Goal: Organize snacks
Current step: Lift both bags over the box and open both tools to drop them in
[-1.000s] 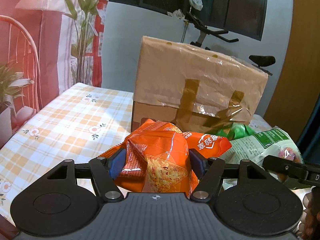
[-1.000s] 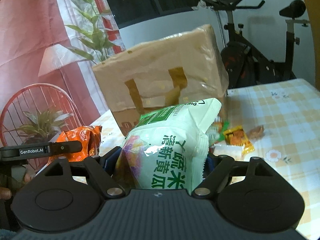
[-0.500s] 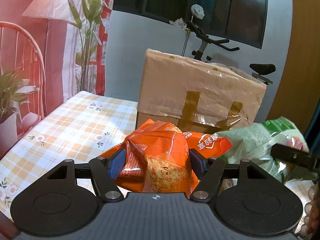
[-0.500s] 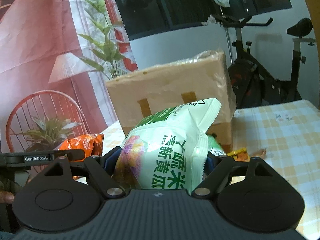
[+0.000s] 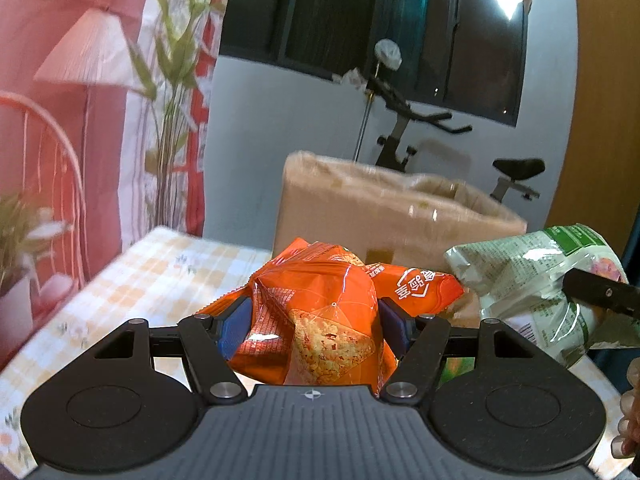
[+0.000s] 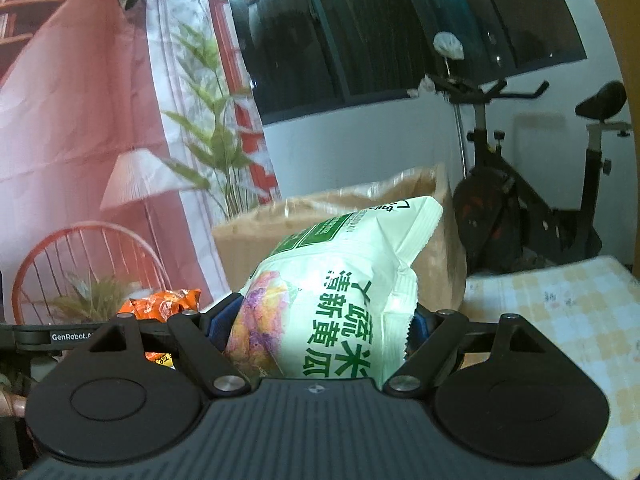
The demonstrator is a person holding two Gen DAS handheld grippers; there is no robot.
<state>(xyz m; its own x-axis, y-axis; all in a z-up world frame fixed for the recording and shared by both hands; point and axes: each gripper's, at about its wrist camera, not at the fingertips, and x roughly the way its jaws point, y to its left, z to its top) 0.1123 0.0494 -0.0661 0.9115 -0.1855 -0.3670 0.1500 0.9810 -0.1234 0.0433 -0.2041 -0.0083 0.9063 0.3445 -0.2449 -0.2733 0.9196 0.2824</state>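
My left gripper (image 5: 314, 326) is shut on a crumpled orange snack bag (image 5: 320, 320), held in the air in front of a brown cardboard box (image 5: 384, 220) wrapped in tape. The box's top is open. My right gripper (image 6: 316, 330) is shut on a puffy pale green snack bag (image 6: 340, 292) with green print, also lifted before the same cardboard box (image 6: 248, 240). In the left wrist view the green bag (image 5: 532, 280) hangs at the right. In the right wrist view the orange bag (image 6: 164, 304) shows at the left.
A table with a yellow checked cloth (image 5: 140, 280) carries the box; more of the cloth (image 6: 552, 304) lies to the right. Behind stand an exercise bike (image 6: 520, 208), a dark window, a printed curtain and a red wire chair (image 6: 80, 264).
Both grippers have risen with their bags, so the box sits lower in each view and its open top now shows. The loose snacks on the table have dropped out of sight.
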